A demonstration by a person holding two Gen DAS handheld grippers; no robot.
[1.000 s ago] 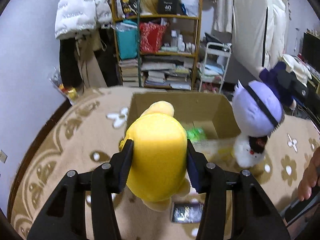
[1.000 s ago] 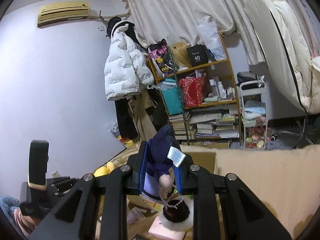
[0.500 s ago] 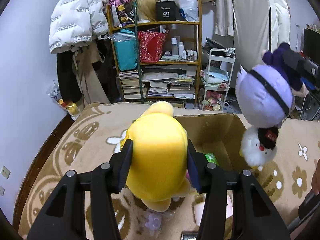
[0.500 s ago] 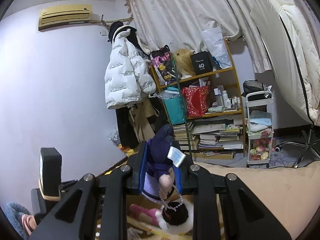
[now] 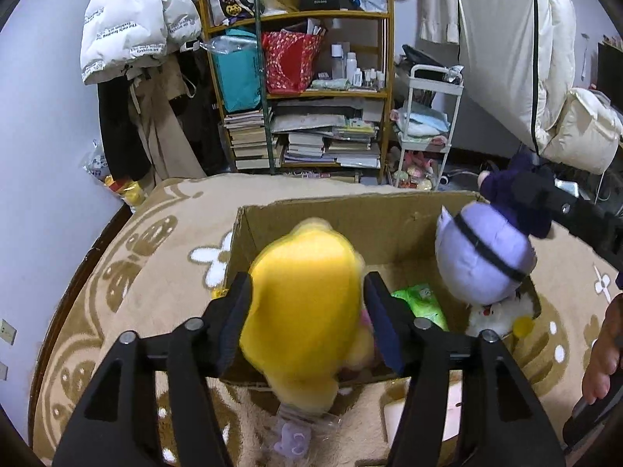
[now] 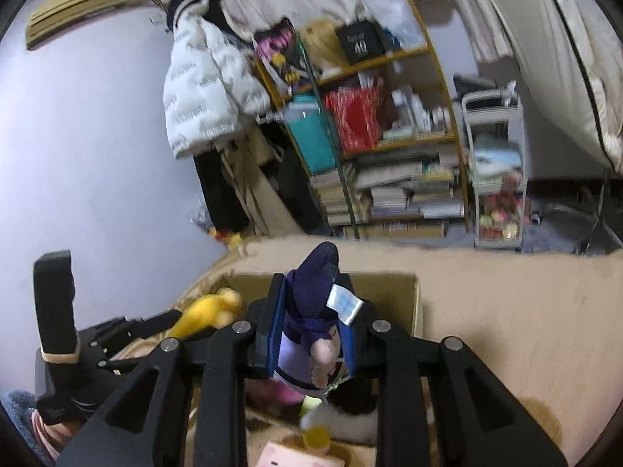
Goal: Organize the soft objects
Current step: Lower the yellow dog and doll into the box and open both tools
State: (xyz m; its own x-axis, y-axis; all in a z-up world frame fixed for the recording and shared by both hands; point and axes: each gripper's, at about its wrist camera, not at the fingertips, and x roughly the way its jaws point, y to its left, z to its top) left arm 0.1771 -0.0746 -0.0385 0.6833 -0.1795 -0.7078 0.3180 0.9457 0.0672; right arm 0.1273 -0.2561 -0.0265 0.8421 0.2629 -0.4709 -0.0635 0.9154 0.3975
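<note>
My left gripper (image 5: 307,311) is shut on a yellow plush toy (image 5: 303,311) and holds it over the near left part of an open cardboard box (image 5: 350,218) on the tan rug. My right gripper (image 6: 311,323) is shut on the dark purple foot end of a lilac plush doll (image 6: 311,307). In the left wrist view the doll (image 5: 483,257) hangs head down at the box's right side. A green packet (image 5: 420,303) lies inside the box. The yellow toy also shows in the right wrist view (image 6: 206,311).
A tan rug with flower patterns (image 5: 136,272) covers the surface. A wooden shelf with books and bags (image 5: 303,97), a white cart (image 5: 428,128) and hanging coats (image 5: 132,19) stand behind. Small items lie on the rug by the box's near side (image 5: 292,436).
Both grippers have moved down and forward toward the box. The yellow toy now hangs over the box opening, and the lilac doll has dropped to the box's right wall.
</note>
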